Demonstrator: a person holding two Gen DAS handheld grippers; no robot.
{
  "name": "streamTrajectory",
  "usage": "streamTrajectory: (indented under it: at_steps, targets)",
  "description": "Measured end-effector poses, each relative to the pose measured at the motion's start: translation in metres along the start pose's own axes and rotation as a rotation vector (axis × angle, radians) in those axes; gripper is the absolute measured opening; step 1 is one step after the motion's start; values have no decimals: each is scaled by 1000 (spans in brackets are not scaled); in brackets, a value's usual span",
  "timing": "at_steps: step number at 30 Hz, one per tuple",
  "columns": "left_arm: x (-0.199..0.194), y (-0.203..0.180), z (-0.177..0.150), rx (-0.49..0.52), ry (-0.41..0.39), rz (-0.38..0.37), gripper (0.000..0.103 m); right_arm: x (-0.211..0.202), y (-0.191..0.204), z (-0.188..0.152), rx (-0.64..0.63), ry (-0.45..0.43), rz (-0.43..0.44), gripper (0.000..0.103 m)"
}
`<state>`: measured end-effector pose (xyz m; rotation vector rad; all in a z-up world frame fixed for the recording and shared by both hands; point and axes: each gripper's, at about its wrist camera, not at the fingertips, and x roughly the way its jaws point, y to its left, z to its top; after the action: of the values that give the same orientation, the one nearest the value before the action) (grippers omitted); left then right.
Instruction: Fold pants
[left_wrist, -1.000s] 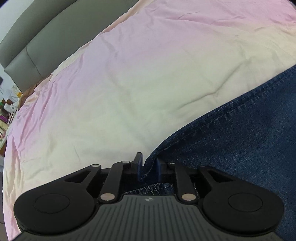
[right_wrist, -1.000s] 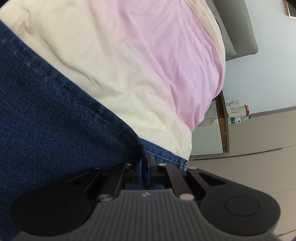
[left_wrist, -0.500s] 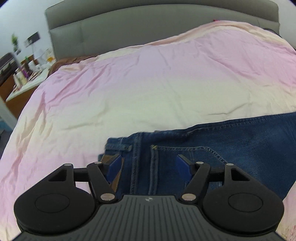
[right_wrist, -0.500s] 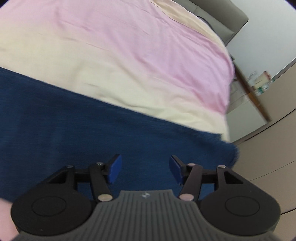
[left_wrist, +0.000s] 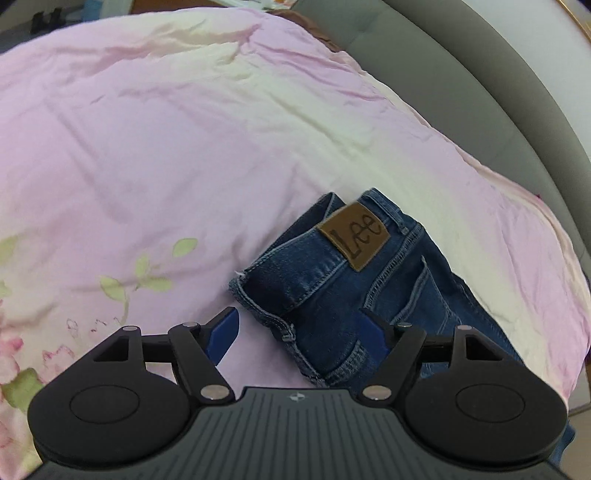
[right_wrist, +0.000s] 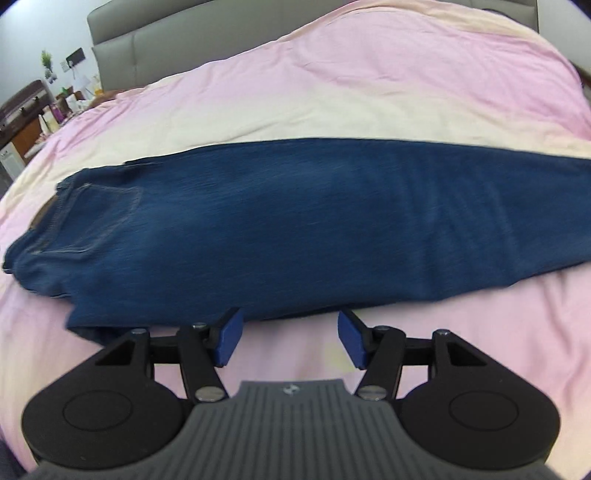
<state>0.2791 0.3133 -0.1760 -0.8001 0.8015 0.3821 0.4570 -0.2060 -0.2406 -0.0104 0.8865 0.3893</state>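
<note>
Dark blue jeans (right_wrist: 295, 221) lie flat across the pink bed, folded lengthwise, with the waist and a back pocket (right_wrist: 99, 218) to the left. In the left wrist view the waist end (left_wrist: 332, 280) shows a brown leather label (left_wrist: 354, 236). My left gripper (left_wrist: 297, 317) hovers over that waist end with its jaws opening; denim lies under the gap but the blue pads (left_wrist: 221, 336) do not touch it. My right gripper (right_wrist: 290, 317) stands open just short of the jeans' near edge, with only sheet between its fingers.
The pink and cream duvet (right_wrist: 332, 92) covers the whole bed, with a flower print (left_wrist: 140, 273) near the left gripper. A grey padded headboard (right_wrist: 166, 48) stands behind. A cluttered side table (right_wrist: 33, 122) is at the far left.
Both grippers were shut on the jeans' edge, then opened and let go. Both have drawn back and rolled, so the jeans now lie free on the bed ahead of them.
</note>
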Motion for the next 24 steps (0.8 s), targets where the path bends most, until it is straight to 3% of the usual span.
streamTrajectory:
  at_steps: [5,7,9,13,16,19,21,24]
  targets:
    - [34,20,4,-148,12,-65,81,13,43,-4,-18,18,14,54]
    - [38,21,6,-161,-4,-61,64,15,54,-1,-46,19,-11,54]
    - [32,11,5,-94,-39,-61,28,16,58,5,-62,15,-29,54]
    - [-6,-14,3,44,-145,-45,21,14,65,6,-50,18,-21,54]
    - [-33,-21,7,91,-186,-37,19,16,70,3,-38,55,44,54]
    - [-51,-12,11,135,-219,29,18,12,89,-4,-58,81,117,54]
    - [-46,6,13,137,-197,96,18,10,103,-11,-82,84,152,54]
    - [-23,44,11,91,-57,94,20,14,116,-18,-89,103,180,54]
